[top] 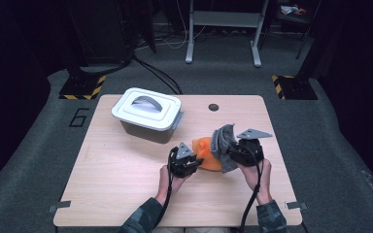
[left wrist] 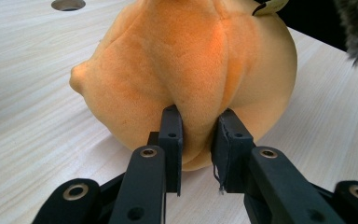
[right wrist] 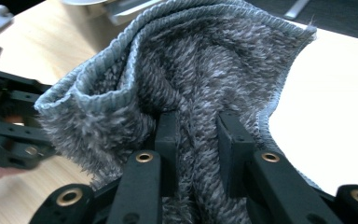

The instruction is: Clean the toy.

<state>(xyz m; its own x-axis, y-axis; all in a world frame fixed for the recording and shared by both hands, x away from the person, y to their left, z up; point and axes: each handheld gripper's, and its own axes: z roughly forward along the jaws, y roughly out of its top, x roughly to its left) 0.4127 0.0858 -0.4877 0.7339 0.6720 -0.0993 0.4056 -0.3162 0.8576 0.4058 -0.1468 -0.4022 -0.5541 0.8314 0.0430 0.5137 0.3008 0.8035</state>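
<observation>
Two grips set | left gripper (top: 187, 162) pinches orange plush toy (top: 209, 153); right gripper (top: 238, 148) clamps grey knit cloth (top: 223, 138) | step: parting them | next: hold toy on tabletop (top: 126, 179), lift cloth clear

Lab: hazard-taped stands (top: 83, 87), floor cables (top: 158, 75)

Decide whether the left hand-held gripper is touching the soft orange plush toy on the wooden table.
Touching. In the left gripper view, the left hand-held gripper pinches a fold of the orange plush toy between its jaws.

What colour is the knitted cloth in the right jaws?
Mottled grey fuzzy knitted cloth, best in the right gripper view.
</observation>
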